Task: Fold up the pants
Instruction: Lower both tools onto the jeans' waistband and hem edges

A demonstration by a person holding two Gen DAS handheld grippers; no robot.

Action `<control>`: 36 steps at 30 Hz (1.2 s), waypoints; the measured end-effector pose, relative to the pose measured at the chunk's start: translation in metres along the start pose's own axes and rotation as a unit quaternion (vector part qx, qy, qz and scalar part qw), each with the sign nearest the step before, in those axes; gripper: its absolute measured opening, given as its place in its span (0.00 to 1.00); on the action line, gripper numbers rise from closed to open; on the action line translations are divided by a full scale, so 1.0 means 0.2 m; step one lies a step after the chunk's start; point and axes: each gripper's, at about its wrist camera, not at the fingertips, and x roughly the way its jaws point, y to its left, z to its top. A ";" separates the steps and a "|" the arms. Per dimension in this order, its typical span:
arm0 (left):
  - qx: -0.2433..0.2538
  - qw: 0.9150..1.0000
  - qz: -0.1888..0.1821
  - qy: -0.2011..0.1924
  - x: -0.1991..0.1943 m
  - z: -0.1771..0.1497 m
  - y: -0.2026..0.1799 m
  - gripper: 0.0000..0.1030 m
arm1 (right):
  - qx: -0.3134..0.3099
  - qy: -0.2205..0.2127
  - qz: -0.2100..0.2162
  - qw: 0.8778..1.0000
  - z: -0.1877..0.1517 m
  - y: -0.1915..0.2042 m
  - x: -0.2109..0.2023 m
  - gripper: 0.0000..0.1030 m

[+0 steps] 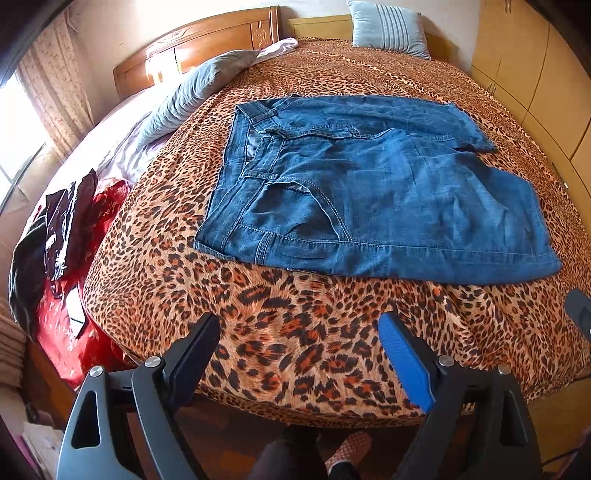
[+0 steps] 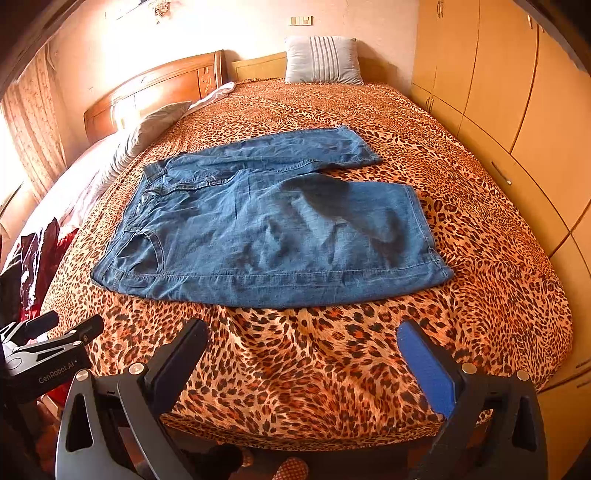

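Blue denim pants point(image 1: 369, 192) lie flat on the leopard-print bedspread point(image 1: 295, 332), waistband to the left, legs folded back into a short wide shape. They also show in the right wrist view point(image 2: 266, 229). My left gripper point(image 1: 299, 325) is open and empty, held above the bed's near edge, short of the pants. My right gripper point(image 2: 303, 332) is open and empty, also near the front edge. The left gripper shows at the lower left of the right wrist view point(image 2: 62, 328); a tip of the right gripper shows at the far right of the left wrist view point(image 1: 580, 310).
A grey pillow point(image 1: 192, 92) and a striped pillow point(image 1: 388, 27) lie near the wooden headboard point(image 1: 199, 44). Red and dark clothes point(image 1: 70, 236) are heaped at the bed's left side. Wardrobe doors point(image 2: 517, 92) line the right. My feet point(image 1: 347, 450) stand below the bed edge.
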 end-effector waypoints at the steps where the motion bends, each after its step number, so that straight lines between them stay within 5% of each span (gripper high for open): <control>1: 0.005 1.000 0.004 0.009 0.04 0.04 0.01 0.87 | 0.003 0.001 -0.003 1.000 0.03 0.00 0.02 1.00; 10: 0.036 0.996 -0.022 0.081 0.42 0.63 0.19 0.87 | 0.046 0.023 -0.019 0.998 0.44 -0.08 0.21 1.00; 14: 0.050 0.995 -0.012 0.090 0.59 0.96 0.30 0.87 | 0.077 0.013 -0.025 0.997 0.76 -0.21 0.32 1.00; 19: 0.059 0.993 0.010 0.099 0.77 1.30 0.37 0.88 | 0.022 0.010 -0.035 0.999 1.22 -0.31 0.57 1.00; 25: 0.003 0.989 0.013 0.151 1.09 1.63 0.49 0.88 | -0.032 0.045 -0.034 0.998 1.62 -0.41 1.08 1.00; 30: -0.074 0.979 -0.030 0.185 1.33 1.85 0.59 0.88 | -0.049 0.063 -0.022 0.997 1.79 -0.47 1.42 1.00; 32: -0.058 0.980 -0.031 0.185 1.40 1.92 0.58 0.88 | -0.060 0.072 0.006 0.996 1.84 -0.47 1.51 1.00; 36: 0.051 0.981 -0.022 0.186 1.49 2.03 0.51 0.88 | -0.114 0.100 0.072 0.986 1.91 -0.41 1.66 1.00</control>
